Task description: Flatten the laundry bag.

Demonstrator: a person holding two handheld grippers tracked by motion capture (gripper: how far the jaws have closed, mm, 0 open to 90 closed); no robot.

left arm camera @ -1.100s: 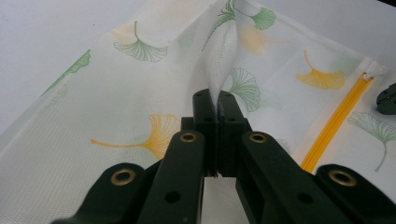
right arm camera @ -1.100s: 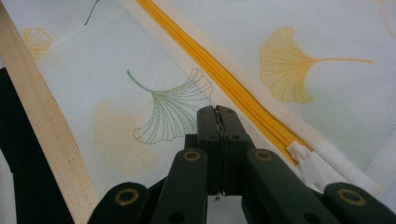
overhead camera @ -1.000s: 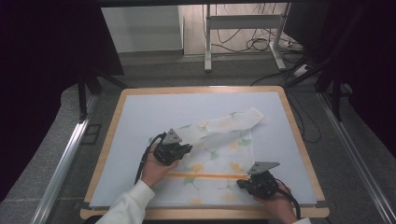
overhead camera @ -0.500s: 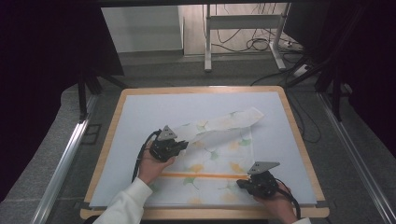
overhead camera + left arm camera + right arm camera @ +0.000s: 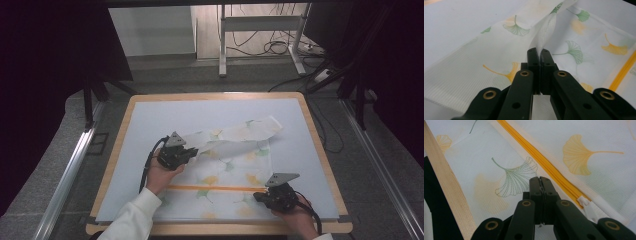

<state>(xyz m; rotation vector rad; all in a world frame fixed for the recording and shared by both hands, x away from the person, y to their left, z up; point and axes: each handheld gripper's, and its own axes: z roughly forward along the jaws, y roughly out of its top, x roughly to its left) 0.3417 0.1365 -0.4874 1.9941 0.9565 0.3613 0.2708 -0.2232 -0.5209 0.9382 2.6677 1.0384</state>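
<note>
A white mesh cloth bag (image 5: 230, 170) printed with green and yellow ginkgo leaves lies on the pale table (image 5: 150, 120), an orange zipper (image 5: 215, 188) running across it. My left gripper (image 5: 192, 150) is shut on a raised fold of the bag's edge (image 5: 546, 27); the fold stretches as a strip toward the far right (image 5: 250, 131). In the left gripper view its jaws (image 5: 539, 51) pinch the white hem. My right gripper (image 5: 257, 196) sits at the bag's near right corner, shut, with a thin sliver of fabric between its jaws (image 5: 539, 180), beside the zipper (image 5: 544, 162) and its white pull (image 5: 584, 202).
The table has a wooden rim (image 5: 120, 145), close to the right gripper (image 5: 446, 185). Metal rails (image 5: 65, 175) run along both sides of the table. A desk frame (image 5: 222, 40) and cables (image 5: 280, 47) stand on the floor beyond the far edge.
My left gripper has shifted slightly to the left, taking the fold of the bag with it. The right gripper has stayed where it was.
</note>
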